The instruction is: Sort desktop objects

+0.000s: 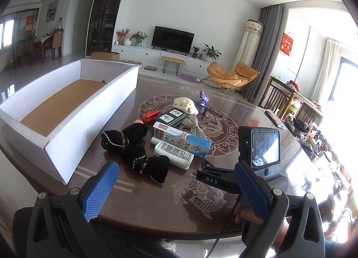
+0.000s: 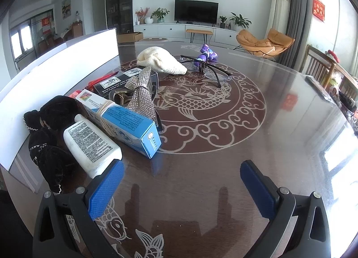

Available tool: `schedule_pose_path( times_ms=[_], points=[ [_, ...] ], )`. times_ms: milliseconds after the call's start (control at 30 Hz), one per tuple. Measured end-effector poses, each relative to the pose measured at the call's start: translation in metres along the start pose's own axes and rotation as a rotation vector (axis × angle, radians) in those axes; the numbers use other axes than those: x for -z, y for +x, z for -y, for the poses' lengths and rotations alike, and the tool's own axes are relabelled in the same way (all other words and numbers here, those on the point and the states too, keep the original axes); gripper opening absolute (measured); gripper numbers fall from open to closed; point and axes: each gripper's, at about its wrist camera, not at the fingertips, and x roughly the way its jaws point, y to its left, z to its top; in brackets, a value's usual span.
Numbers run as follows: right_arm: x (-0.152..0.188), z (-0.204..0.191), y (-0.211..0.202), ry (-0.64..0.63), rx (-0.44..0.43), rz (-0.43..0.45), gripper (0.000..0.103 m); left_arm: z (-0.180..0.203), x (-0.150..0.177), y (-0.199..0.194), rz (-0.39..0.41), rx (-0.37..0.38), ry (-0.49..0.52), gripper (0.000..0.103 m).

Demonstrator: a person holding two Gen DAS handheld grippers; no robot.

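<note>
A pile of objects lies on the dark round table (image 1: 170,208): a black fabric piece (image 1: 134,152), a white tube (image 1: 173,153), a blue and white box (image 1: 181,139), a black box (image 1: 171,118), a cream knit hat (image 1: 185,105), glasses (image 2: 208,72) and a purple toy (image 2: 207,55). My left gripper (image 1: 179,188) is open and empty, above the table's near side, short of the pile. My right gripper (image 2: 182,188) is open and empty, just right of the white tube (image 2: 91,143). In the left wrist view the right gripper's body (image 1: 257,164) shows at the right.
A long white cardboard box (image 1: 73,110) with a brown floor stands on the table's left, open at the top. A silver mesh bow (image 2: 142,94) lies on the black box. A red wrapper (image 1: 148,117) sits behind the black fabric. Chairs and a cluttered side table stand at the right.
</note>
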Motion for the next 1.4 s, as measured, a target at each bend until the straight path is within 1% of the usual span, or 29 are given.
schedule_pose_path(
  times_ms=[100,200,267,367,433,533,667,767,833,867,933,967,1067,1133,1167,1233,1300,1400],
  points=[
    [-0.002,0.001,0.006,-0.001,-0.025,-0.041,0.103,0.003,-0.004,-0.006,0.02,0.001,-0.003,0.103],
    [-0.003,0.008,0.013,0.039,-0.048,-0.078,0.103,0.008,-0.006,-0.006,0.015,-0.007,0.0,0.103],
    [-0.004,0.014,0.015,0.077,-0.066,-0.089,0.103,0.01,-0.007,-0.005,0.011,-0.012,0.001,0.103],
    [-0.003,0.021,0.015,0.123,-0.092,-0.082,0.103,0.015,-0.005,0.004,-0.013,-0.016,0.007,0.103],
    [-0.001,0.023,0.013,0.133,-0.106,-0.073,0.103,0.019,-0.003,0.017,-0.041,-0.019,0.02,0.103],
    [-0.002,0.019,0.011,0.113,-0.106,-0.063,0.103,0.025,0.0,0.043,-0.101,-0.032,0.035,0.103],
    [-0.002,0.01,0.01,0.067,-0.086,-0.055,0.103,0.022,0.005,0.083,-0.185,-0.048,0.002,0.103],
    [-0.002,0.007,0.01,0.05,-0.08,-0.06,0.103,0.015,0.013,0.103,-0.227,-0.093,0.01,0.103],
    [-0.002,0.006,0.013,0.039,-0.095,-0.082,0.103,0.012,0.02,0.113,-0.243,-0.148,0.041,0.103],
    [-0.003,0.007,0.015,0.035,-0.097,-0.105,0.103,0.012,0.022,0.119,-0.265,-0.165,0.051,0.103],
    [-0.005,0.01,0.02,0.042,-0.112,-0.152,0.103,0.011,0.021,0.128,-0.29,-0.149,0.046,0.103],
    [-0.004,0.013,0.022,0.043,-0.093,-0.174,0.103,0.011,0.02,0.132,-0.294,-0.15,0.051,0.103],
    [-0.001,0.027,0.025,0.07,-0.069,-0.207,0.103,0.004,0.01,0.14,-0.274,-0.201,0.059,0.103],
    [0.002,0.038,0.022,0.088,-0.031,-0.197,0.103,-0.009,0.001,0.145,-0.26,-0.246,0.04,0.103],
    [0.004,0.043,0.021,0.094,-0.019,-0.192,0.103,-0.017,-0.003,0.149,-0.265,-0.264,0.024,0.103],
    [0.006,0.051,0.019,0.11,-0.032,-0.187,0.103,-0.035,-0.007,0.161,-0.317,-0.295,-0.016,0.103],
    [0.006,0.054,0.016,0.118,-0.053,-0.172,0.103,-0.05,-0.007,0.172,-0.361,-0.289,-0.068,0.103],
    [0.005,0.052,0.015,0.108,-0.043,-0.163,0.103,-0.058,-0.002,0.19,-0.397,-0.232,-0.129,0.103]
  ],
)
